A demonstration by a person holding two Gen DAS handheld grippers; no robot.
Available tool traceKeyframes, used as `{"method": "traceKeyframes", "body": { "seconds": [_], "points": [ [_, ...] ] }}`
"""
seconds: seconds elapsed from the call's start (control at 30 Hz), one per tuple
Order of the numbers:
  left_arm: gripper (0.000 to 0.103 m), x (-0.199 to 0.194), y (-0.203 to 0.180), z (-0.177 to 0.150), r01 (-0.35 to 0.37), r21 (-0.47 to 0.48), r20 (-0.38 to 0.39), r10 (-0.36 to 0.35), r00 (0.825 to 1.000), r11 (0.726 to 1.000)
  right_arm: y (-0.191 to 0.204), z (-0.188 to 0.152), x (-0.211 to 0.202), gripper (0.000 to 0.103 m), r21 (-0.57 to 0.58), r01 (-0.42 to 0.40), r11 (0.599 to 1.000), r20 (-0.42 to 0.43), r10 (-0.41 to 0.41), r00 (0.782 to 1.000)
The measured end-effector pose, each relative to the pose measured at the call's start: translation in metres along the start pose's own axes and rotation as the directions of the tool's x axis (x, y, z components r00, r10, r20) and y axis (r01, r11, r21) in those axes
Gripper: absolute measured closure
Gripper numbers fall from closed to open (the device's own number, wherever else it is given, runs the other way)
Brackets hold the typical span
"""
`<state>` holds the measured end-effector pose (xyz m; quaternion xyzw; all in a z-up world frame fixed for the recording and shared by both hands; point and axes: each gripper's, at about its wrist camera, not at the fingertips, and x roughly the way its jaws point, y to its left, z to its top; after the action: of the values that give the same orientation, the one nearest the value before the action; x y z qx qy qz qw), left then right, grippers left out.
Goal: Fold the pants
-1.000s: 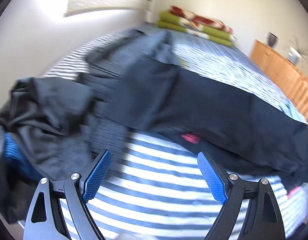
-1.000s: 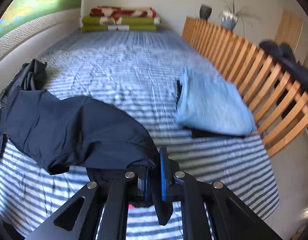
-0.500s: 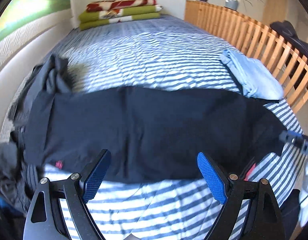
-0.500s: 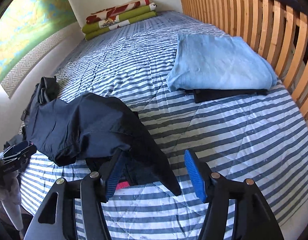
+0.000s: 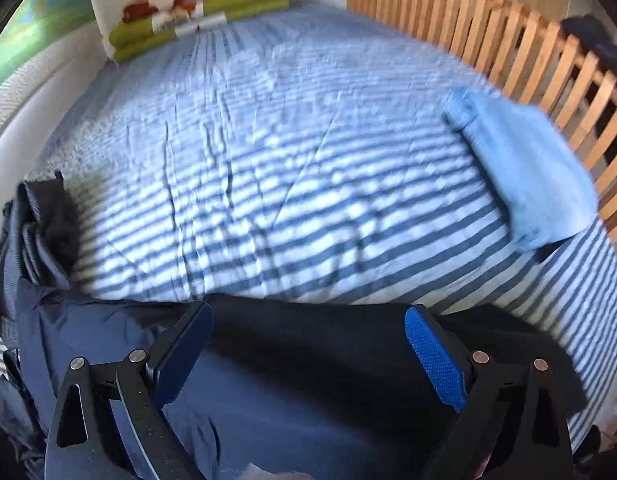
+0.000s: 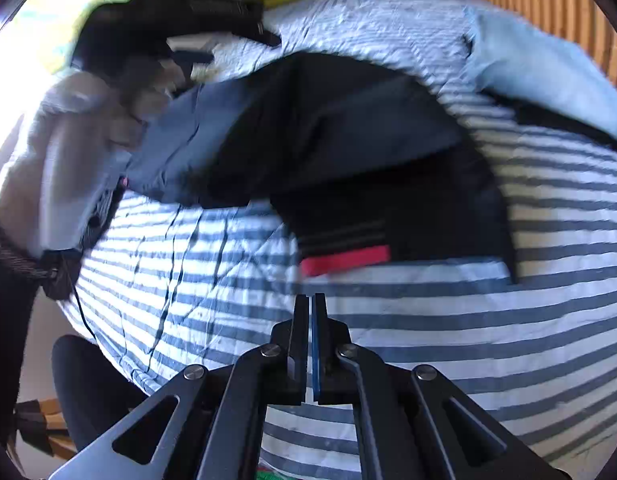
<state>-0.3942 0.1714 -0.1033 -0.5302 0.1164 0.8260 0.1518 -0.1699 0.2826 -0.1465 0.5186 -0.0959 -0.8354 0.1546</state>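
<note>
The dark pants lie along the near edge of the striped bed, their long axis running left to right. At the far left a bunched dark garment sits against the bed's edge.

The left gripper hangs directly over the pants, angled steeply down. Its fingers stand wide, having just opened a little further, and the cloth lies below the gap, not pinched.

In the right wrist view the pants lie just beyond the right gripper, their red tag at the nearest edge. This gripper, pitched down over bare striped sheet, has just snapped closed with nothing between its fingers.

At far right a folded light blue garment rests by the wooden slat rail.

Judging by this, the left hand is better placed to grasp next.
</note>
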Motion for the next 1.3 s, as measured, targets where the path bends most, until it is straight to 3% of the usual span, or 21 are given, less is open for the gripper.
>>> {"method": "traceKeyframes", "body": {
  "seconds": [0.03, 0.1, 0.17, 0.2, 0.3, 0.37, 0.47, 0.53, 0.67, 0.73, 0.9, 1.03, 1.07, 1.2, 1.3],
  "points": [
    [0.005, 0.015, 0.005, -0.003, 0.017, -0.003, -0.049, -0.017, 0.999, 1.000, -0.004, 0.002, -0.008, 0.093, 0.014, 0.010, 1.000, 0.027, -0.011, 1.000],
    [0.005, 0.032, 0.017, -0.016, 0.065, -0.038, -0.109, -0.069, 0.992, 0.997, -0.018, 0.016, -0.029, 0.058, 0.079, 0.022, 0.997, 0.101, -0.030, 0.994],
    [0.005, 0.040, 0.027, -0.036, 0.107, -0.056, -0.123, -0.113, 0.986, 0.993, -0.031, 0.031, -0.042, 0.042, 0.132, 0.019, 0.991, 0.172, -0.041, 0.984],
    [0.005, 0.040, 0.030, -0.049, 0.119, -0.057, -0.132, -0.125, 0.983, 0.991, -0.035, 0.040, -0.046, 0.040, 0.154, 0.019, 0.988, 0.203, -0.051, 0.978],
    [0.005, 0.037, 0.036, -0.088, 0.145, -0.054, -0.137, -0.151, 0.979, 0.988, -0.045, 0.083, -0.029, 0.038, 0.176, 0.030, 0.984, 0.228, -0.071, 0.971],
    [0.005, 0.029, 0.038, -0.111, 0.142, -0.036, -0.112, -0.146, 0.983, 0.989, -0.052, 0.107, -0.001, 0.038, 0.221, 0.045, 0.974, 0.175, -0.085, 0.981],
    [0.005, 0.014, 0.045, -0.138, 0.146, -0.036, -0.081, -0.148, 0.986, 0.989, -0.055, 0.121, 0.033, 0.042, 0.283, -0.041, 0.958, 0.081, 0.019, 0.997],
    [0.005, 0.004, 0.054, -0.153, 0.146, -0.056, -0.069, -0.150, 0.986, 0.988, -0.035, 0.109, 0.049, 0.050, 0.268, -0.091, 0.959, 0.026, 0.087, 0.996],
    [0.005, -0.015, 0.072, -0.194, 0.086, -0.068, -0.068, -0.091, 0.994, 0.994, 0.013, 0.060, 0.041, 0.050, 0.098, 0.005, 0.995, 0.041, -0.009, 0.999],
    [0.005, -0.026, 0.081, -0.213, 0.077, -0.096, -0.061, -0.083, 0.995, 0.992, 0.027, 0.026, 0.024, 0.050, 0.048, -0.033, 0.998, 0.054, 0.031, 0.998],
    [0.005, -0.042, 0.104, -0.243, 0.028, -0.174, -0.041, -0.036, 0.999, 0.984, 0.030, -0.018, 0.008, 0.056, 0.015, -0.100, 0.995, -0.036, 0.101, 0.994],
    [0.005, -0.025, 0.122, -0.268, 0.041, -0.261, -0.097, -0.069, 0.993, 0.964, 0.016, -0.020, -0.017, 0.056, 0.047, -0.085, 0.995, 0.013, 0.084, 0.996],
    [0.004, -0.027, 0.120, -0.271, 0.027, -0.244, -0.068, -0.045, 0.997, 0.969, 0.013, -0.017, -0.022, 0.056, 0.057, -0.075, 0.996, 0.034, 0.073, 0.997],
    [0.000, -0.027, 0.107, -0.281, -0.028, -0.171, -0.069, 0.017, 0.997, 0.985, -0.006, 0.004, -0.039, 0.055, 0.117, -0.031, 0.993, 0.114, 0.018, 0.993],
    [0.000, -0.030, 0.109, -0.286, -0.020, -0.177, -0.047, 0.012, 0.999, 0.984, -0.017, 0.023, -0.040, 0.053, 0.155, -0.023, 0.988, 0.138, 0.001, 0.990]
  ]
}}
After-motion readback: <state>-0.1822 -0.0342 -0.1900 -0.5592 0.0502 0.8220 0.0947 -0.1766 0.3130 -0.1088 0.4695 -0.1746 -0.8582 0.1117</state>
